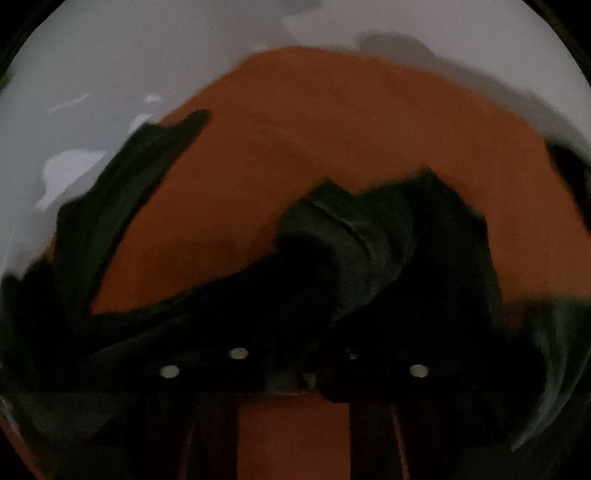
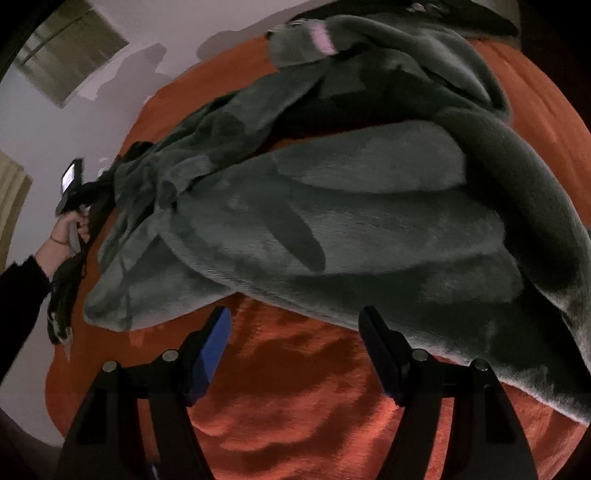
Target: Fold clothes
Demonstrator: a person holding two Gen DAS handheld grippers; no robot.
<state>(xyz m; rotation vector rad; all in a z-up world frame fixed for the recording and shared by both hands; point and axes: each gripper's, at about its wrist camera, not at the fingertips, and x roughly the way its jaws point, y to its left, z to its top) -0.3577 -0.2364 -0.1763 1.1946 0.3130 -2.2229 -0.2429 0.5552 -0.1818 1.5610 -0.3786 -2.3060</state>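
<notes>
Right wrist: garment point(image 2: 369, 221) lengthwise lower-right to upper-left.

orange-red napped bed cover point(image 2: 295, 406) across the lower and middle field of the right wrist view, creased, with darker patches in the pile. pale grey-white wall point(image 2: 155, 26) behind, carrying soft grey shadows. framed rectangular opening, possibly a window point(image 2: 74, 48), upper left, dull olive-brown, tilted by lens distortion. beige strip, possibly a curtain or door edge point(image 2: 11, 199), at far left. dim, low light overall. left wrist view blurred: same orange surface against pale wall point(image 1: 110, 55).
</notes>
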